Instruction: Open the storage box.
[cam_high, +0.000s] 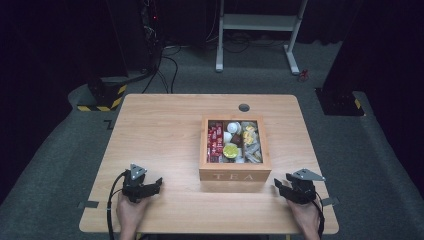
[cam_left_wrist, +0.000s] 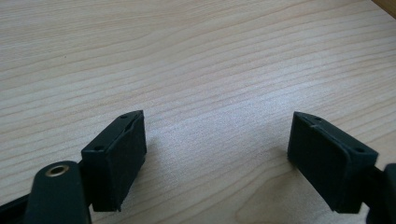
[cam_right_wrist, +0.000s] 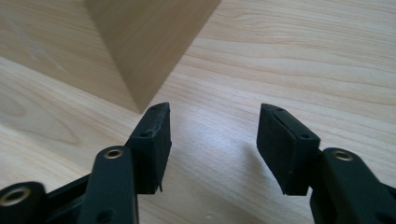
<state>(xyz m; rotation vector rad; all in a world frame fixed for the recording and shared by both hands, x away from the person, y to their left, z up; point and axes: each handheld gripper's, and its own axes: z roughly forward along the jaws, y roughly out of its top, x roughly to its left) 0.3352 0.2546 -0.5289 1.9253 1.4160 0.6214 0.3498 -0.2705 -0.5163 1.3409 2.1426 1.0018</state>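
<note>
A wooden box (cam_high: 235, 175) marked TEA stands at the middle of the table, right of centre, its open top showing red sachets, wrapped tea bags and small round cups. My left gripper (cam_high: 157, 185) rests near the front edge, left of the box, open, with bare wood between its jaws (cam_left_wrist: 217, 140). My right gripper (cam_high: 279, 186) lies by the box's front right corner, a short gap away. It is open too, nothing between its jaws (cam_right_wrist: 212, 135), and the box corner (cam_right_wrist: 140, 51) rises just beyond its left fingertip.
The light wooden table (cam_high: 150, 130) has a round cable hole (cam_high: 244, 107) behind the box. On the grey carpet beyond stand a white desk frame (cam_high: 260, 25) and a yellow-and-black striped base (cam_high: 102, 97). Bits of tape mark the table's front corners.
</note>
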